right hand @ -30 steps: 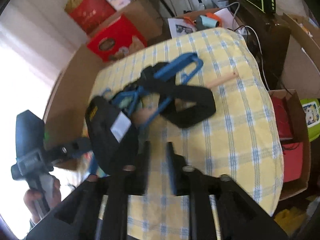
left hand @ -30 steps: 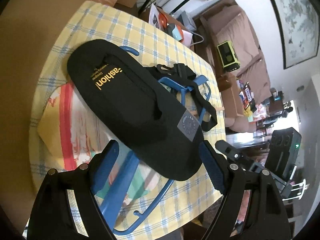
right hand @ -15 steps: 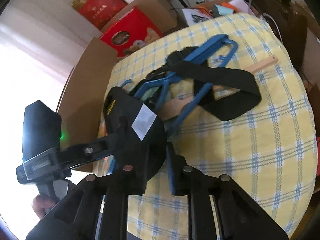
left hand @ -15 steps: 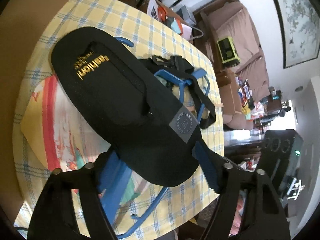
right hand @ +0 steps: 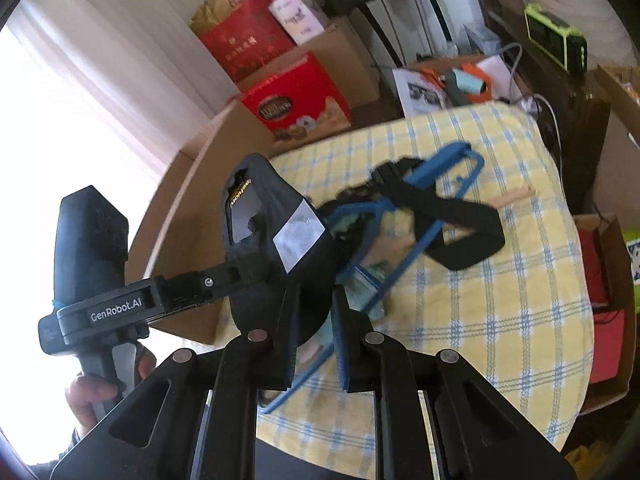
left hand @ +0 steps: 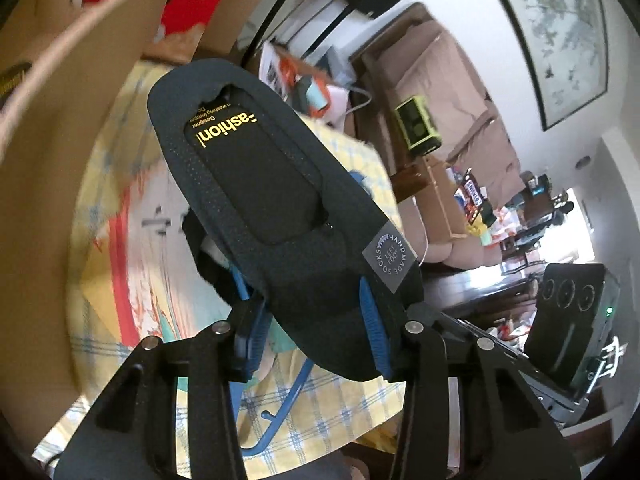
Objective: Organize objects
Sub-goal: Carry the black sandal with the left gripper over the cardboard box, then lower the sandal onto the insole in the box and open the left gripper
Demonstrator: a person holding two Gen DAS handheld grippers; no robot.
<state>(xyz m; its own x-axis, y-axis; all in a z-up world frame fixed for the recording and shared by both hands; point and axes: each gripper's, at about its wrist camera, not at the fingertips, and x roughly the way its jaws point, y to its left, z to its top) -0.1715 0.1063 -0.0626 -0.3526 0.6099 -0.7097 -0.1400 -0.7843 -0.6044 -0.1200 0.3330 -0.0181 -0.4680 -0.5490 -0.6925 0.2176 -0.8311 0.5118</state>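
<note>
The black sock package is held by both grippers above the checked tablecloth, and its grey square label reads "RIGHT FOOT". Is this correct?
Not quite. In the left wrist view the grey label on the black sock package reads "LEFT FOOT". The rest holds: left gripper and right gripper both grip it above the checked tablecloth.

Black sock pack (left hand: 280,216): matt knit cloth. Hanger (right hand: 424,216): smooth blue-coated wire. Worktop (right hand: 480,300): woven checked cloth.

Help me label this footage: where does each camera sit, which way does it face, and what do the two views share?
Left wrist: on the left gripper, looking down along its closing fingers at the black sock pack between them; right gripper's body at right.
Right wrist: on the right gripper, shut on the same pack; the left gripper and hand show.
Shared: pack, blue hanger, checked tablecloth.
</note>
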